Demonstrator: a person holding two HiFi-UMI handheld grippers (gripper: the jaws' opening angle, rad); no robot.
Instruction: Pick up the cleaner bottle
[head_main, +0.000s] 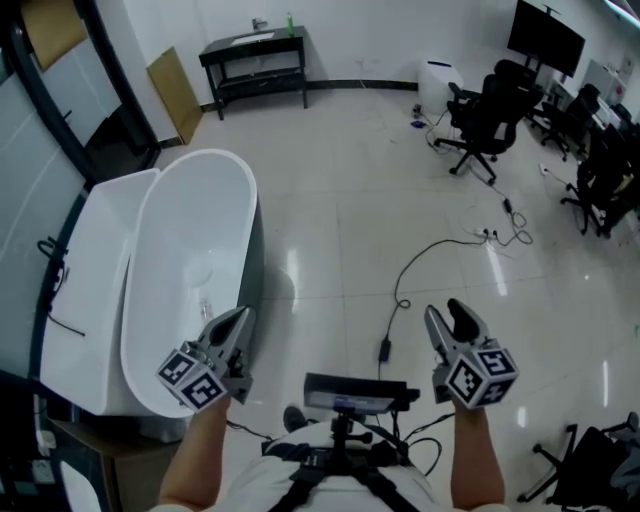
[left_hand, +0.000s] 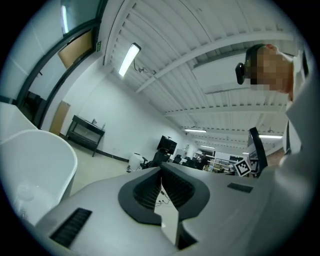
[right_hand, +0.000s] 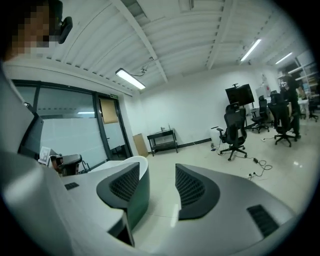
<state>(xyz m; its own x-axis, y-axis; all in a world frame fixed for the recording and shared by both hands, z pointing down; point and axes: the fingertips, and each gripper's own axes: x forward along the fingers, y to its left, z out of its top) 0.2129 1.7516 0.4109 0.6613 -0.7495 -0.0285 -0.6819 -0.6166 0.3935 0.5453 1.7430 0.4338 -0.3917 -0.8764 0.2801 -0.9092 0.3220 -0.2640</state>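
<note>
The left gripper (head_main: 243, 318) has its jaws together, with nothing between them, just beside the white bathtub (head_main: 195, 215). The right gripper (head_main: 445, 312) has its jaws apart and empty. The cleaner bottle (head_main: 290, 22), apparently the small green one, stands on the black table (head_main: 255, 62), well apart from both.

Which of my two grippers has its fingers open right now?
The right gripper: its fingers stand clearly apart, with nothing between them. The left gripper differs: its fingers are closed together at the tips, with nothing held.
</note>
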